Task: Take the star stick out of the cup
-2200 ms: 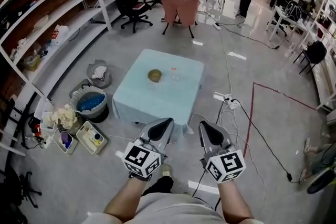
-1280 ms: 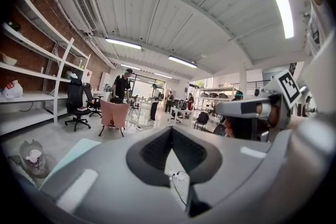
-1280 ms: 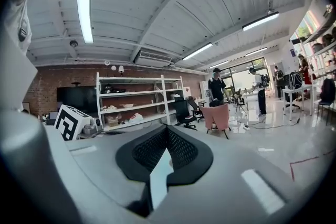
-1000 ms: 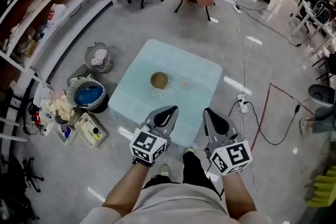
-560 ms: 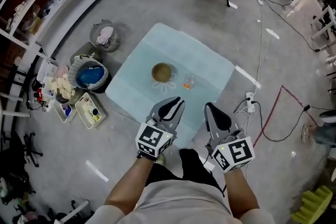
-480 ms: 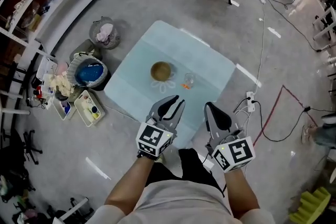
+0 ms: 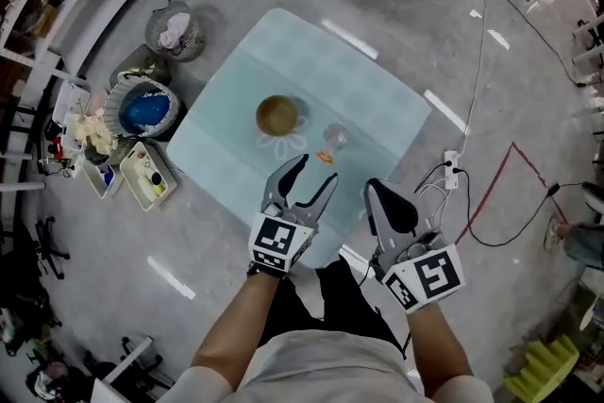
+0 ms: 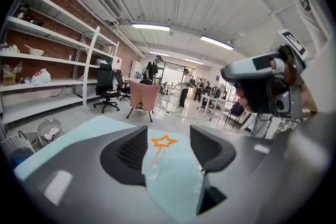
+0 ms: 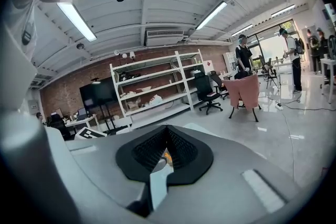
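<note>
Two claws: left claw (image 7: 315,171) just opened, empty; right claw (image 7: 379,191) pressed together. Star stick (image 8: 159,148) looked light, thin; best pinched below star.

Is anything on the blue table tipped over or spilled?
No, nothing stands out. The clear cup stands upright on the table with the orange star stick leaning inside it, and the bowl sits upright beside it. No spill shows.

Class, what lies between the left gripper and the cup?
Only bare table, seen in the left gripper view: the cup stands ahead of the left gripper, whose empty jaws have just been opening.
</note>
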Motion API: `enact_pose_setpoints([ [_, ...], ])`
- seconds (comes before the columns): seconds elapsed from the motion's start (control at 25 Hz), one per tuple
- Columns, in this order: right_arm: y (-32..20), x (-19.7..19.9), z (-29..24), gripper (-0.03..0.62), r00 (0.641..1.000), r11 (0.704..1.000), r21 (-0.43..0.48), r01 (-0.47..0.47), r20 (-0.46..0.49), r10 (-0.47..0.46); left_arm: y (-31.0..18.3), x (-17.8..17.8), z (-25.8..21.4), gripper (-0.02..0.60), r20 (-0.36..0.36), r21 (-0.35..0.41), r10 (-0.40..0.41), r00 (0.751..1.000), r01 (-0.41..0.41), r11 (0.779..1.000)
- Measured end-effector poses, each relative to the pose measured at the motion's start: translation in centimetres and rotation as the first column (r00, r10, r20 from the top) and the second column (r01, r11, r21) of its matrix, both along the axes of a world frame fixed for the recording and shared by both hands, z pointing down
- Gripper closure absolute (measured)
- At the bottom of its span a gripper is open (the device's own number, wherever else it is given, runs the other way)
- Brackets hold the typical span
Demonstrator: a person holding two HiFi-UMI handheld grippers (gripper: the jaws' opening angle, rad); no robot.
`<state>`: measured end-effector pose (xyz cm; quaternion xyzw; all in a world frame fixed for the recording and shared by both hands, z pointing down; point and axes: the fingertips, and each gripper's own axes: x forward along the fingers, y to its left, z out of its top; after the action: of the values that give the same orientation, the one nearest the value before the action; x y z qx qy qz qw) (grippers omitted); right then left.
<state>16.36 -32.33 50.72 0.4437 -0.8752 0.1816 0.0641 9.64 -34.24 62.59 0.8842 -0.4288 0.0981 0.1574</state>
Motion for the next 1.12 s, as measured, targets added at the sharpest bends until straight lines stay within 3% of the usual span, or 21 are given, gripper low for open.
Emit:
enact_pose_setpoints([
  [0.6, -1.4, 1.4, 3.6, 0.583, 1.000, 0.998, -0.065, 0.003, -0.001, -0.003, -2.8, 2.1, 4.1, 0.353, 0.084, -0.014, 0.018, 0.996, -0.017, 1.000],
  [1.12, -1.5, 2.2, 2.5, 0.583, 0.999, 0.998, -0.051, -0.030, 0.012, 0.031, -3.0, 1.5, 1.7, 0.374, 0.064, -0.003, 0.021, 0.998, -0.020, 1.000],
])
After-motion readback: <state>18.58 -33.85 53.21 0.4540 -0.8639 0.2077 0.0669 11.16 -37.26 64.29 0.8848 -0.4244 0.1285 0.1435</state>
